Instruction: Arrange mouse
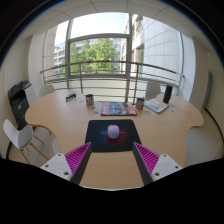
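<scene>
A small pale mouse (113,131) lies on a dark mouse mat (111,134) on the round wooden table (60,115), beyond my fingers and roughly centred between them. My gripper (112,158) is open and empty, its two pink-padded fingers (75,157) spread wide on either side, held above the table's near part. The mouse stands apart from both fingers.
Behind the mat lie a flat book or magazine (117,108), a cup (89,100) and a dark object (70,97). An open laptop (160,101) sits at the back right. A white chair (17,135) stands left, a black chair (19,100) further back. Large windows lie beyond.
</scene>
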Motion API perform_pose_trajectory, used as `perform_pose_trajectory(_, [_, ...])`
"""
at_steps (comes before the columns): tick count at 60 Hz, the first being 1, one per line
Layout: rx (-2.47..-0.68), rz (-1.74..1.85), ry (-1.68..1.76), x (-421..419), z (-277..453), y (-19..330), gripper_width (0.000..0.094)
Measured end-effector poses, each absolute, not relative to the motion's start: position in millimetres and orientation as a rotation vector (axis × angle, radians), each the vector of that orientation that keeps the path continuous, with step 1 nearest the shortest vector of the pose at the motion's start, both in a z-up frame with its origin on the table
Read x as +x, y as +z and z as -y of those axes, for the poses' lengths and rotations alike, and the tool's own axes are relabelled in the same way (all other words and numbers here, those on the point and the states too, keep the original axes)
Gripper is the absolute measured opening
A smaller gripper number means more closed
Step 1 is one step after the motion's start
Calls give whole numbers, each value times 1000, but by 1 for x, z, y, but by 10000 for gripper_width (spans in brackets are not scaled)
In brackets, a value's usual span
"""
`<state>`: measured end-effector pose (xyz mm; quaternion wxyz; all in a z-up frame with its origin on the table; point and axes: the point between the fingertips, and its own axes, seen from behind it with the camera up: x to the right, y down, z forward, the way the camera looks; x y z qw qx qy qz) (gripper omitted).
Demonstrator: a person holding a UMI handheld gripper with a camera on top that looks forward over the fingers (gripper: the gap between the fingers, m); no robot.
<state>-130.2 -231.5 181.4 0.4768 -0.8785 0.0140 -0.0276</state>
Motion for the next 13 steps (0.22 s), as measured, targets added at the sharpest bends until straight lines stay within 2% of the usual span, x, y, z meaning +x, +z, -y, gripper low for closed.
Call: perform_pose_trajectory(13, [-2161, -34, -84, -129, 277, 178, 842])
